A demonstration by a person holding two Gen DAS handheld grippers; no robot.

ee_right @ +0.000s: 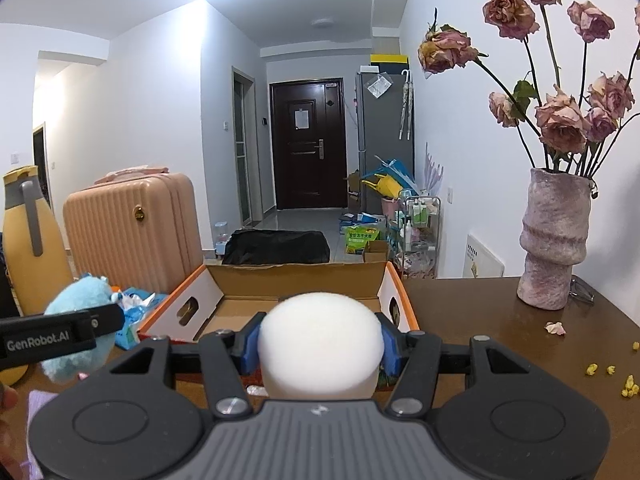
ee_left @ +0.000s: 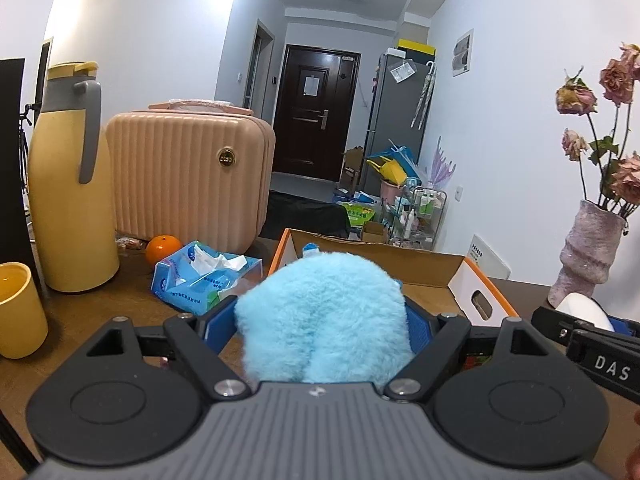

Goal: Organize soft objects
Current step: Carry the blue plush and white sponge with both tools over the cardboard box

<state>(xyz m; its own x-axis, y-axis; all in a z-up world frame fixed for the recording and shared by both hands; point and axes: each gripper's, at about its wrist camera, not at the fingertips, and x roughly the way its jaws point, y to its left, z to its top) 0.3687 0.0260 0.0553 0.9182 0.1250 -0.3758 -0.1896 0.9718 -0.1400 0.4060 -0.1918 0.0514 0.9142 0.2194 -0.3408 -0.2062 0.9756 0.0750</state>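
The left gripper (ee_left: pixel 320 316) is clenched on a blue plush toy (ee_left: pixel 324 320), its pads pressed into the fur on both sides, and the right gripper (ee_right: pixel 320 344) is grasping a white foam ball (ee_right: pixel 319 344) the same way. Both loads hang just short of the near edge of the open cardboard box (ee_right: pixel 300 276), which sits on the wooden table (ee_right: pixel 480 308) between the tissue pack (ee_left: pixel 204 276) toward the left edge and the vase (ee_right: pixel 554 240) near the right back corner. The step in hand looks like carrying both soft things over the box rim. To do it well, lift each clear of the near flap, keep the two grippers apart so they do not knock, bring each load above bare box floor, then loosen the pads low inside so the ball cannot roll out
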